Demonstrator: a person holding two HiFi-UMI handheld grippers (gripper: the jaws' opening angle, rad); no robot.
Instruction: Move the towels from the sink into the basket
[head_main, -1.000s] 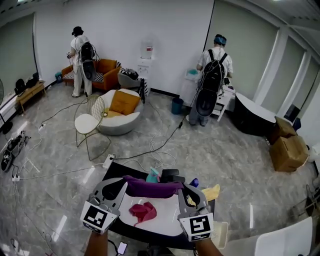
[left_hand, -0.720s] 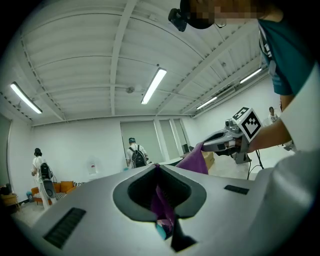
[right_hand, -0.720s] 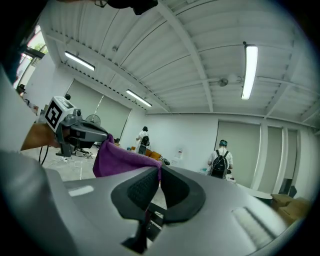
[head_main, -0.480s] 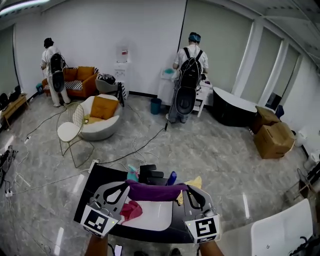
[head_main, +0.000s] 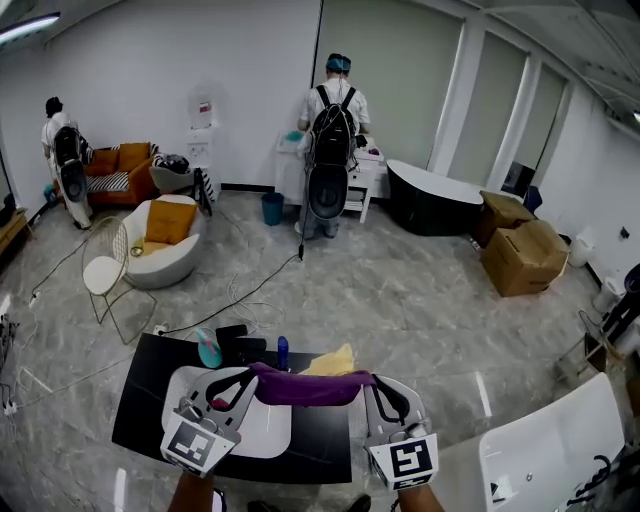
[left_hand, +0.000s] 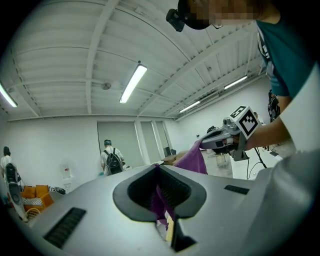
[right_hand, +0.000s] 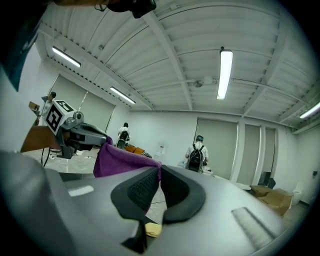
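Stretching between both tools, the purple cloth towel (head_main: 310, 386) hangs in the air above the black counter (head_main: 145, 400) and its white rounded sink (head_main: 265, 435). The left tool (head_main: 245, 378) is clenched on one end of the towel and the right tool (head_main: 372, 382) on the other. A yellow cloth towel (head_main: 333, 361) lies on the counter just behind.

The head view looks steeply down from above the black rectangular counter (head_main: 140, 400). The left gripper view and right gripper view sit close over it, tilted upward. All share the purple cloth towel (head_main: 310, 386).
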